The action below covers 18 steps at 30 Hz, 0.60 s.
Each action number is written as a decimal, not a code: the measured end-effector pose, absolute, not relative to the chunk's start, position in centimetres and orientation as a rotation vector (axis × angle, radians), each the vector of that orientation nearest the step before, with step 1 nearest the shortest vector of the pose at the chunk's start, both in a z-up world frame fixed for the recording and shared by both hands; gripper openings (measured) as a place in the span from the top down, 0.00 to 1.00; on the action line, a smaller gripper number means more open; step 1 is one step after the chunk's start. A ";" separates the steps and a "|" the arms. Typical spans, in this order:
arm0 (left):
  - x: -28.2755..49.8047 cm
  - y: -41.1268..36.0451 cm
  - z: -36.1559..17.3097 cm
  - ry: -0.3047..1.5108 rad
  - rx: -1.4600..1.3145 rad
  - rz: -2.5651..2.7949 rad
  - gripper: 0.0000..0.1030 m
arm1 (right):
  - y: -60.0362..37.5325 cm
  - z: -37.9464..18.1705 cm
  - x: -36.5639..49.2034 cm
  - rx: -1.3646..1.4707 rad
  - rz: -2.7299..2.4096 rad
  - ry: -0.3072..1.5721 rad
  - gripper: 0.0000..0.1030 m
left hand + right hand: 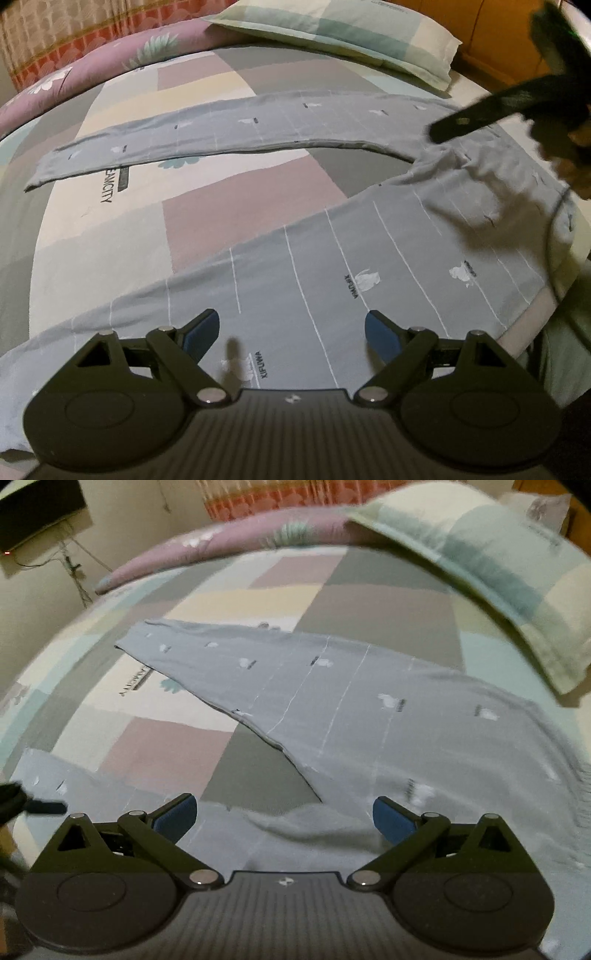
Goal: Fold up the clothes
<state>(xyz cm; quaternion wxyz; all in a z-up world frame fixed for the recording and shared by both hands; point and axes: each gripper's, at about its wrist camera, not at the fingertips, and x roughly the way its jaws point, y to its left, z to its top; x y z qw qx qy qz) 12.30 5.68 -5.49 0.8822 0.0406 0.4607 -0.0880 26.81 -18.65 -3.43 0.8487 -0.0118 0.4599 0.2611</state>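
My left gripper (291, 332) and right gripper (284, 818) hover with jaws released over grey trousers (332, 258), spread legs apart across the bed (207, 206).

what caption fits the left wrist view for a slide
Open left claw hovers over grey printed trousers spread legs apart on a patchwork bedsheet; the right claw reaches in above the crotch.

Bed (207, 206) w/ patchwork sheet: grey trousers (332, 258) spread flat, pillow (332, 33), purple quilt (110, 62) on top.
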 end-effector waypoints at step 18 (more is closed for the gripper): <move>12.6 7.0 -5.5 0.949 0.058 -0.161 0.17 | -19.5 -2.5 30.4 0.168 0.582 0.966 0.00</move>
